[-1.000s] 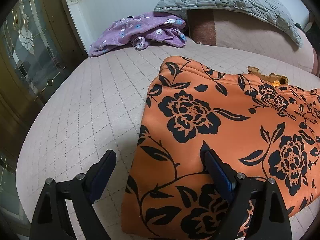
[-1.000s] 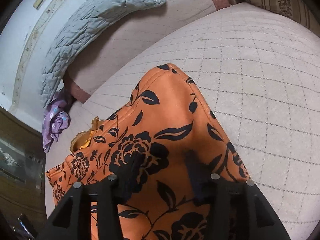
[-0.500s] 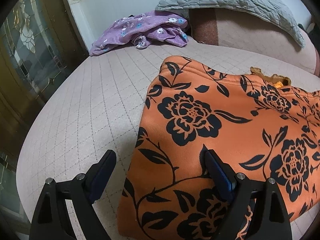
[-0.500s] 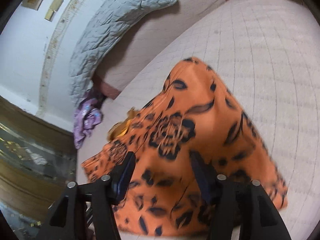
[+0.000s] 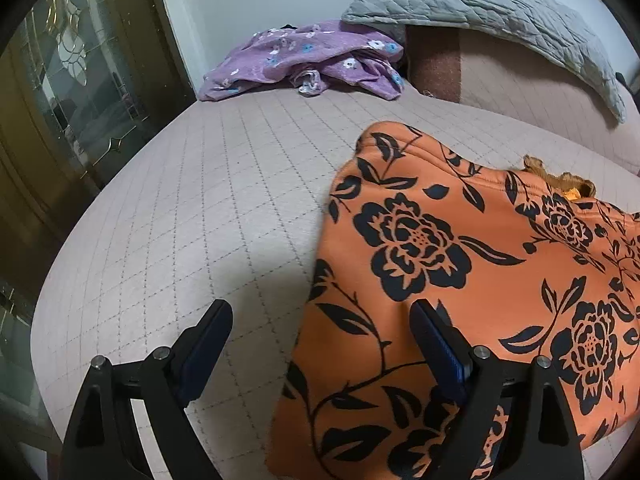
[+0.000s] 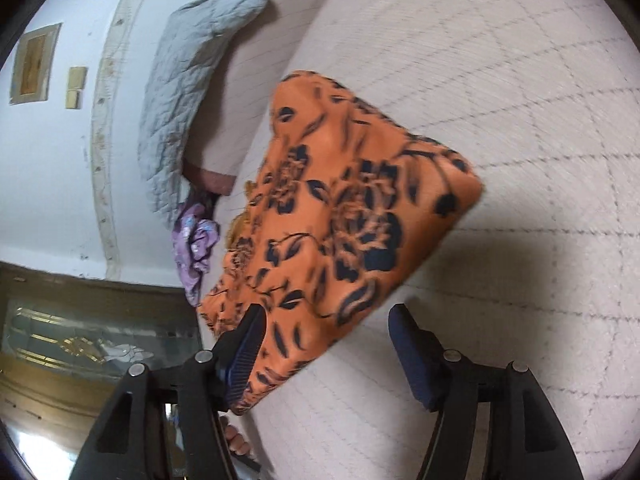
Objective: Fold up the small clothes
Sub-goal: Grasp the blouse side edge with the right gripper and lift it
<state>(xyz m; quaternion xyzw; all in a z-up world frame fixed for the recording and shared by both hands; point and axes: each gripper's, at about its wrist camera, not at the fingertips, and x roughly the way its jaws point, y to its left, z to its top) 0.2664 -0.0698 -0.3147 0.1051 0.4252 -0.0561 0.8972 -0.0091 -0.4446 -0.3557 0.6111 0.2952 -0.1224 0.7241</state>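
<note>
Right gripper (image 6: pixel 326 344) jaws opening over unlabelled orange floral garment (image 6: pixel 344 208).

Bed (image 5: pixel 208 208): wide, under a pale pink quilted cover stitched in a diamond grid.
Head end: long padded bolster (image 5: pixel 520 84), pink with a reddish-brown end band, lying across the bed.
Pillow (image 5: pixel 480 4): grey, quilted — resting on top of the bolster against the wall.
Wall (image 6: pixel 52 176): white, with a patterned border strip (image 6: pixel 105 128) and small scuff marks.
Wall fittings: one framed picture (image 6: pixel 34 64); beside it a beige switch plate (image 6: pixel 76 87).
Door (image 5: pixel 76 92): dark wood with leaded decorative glass — beside the bed.
Light: even indoor light; dark shadows fall on the cover.
</note>
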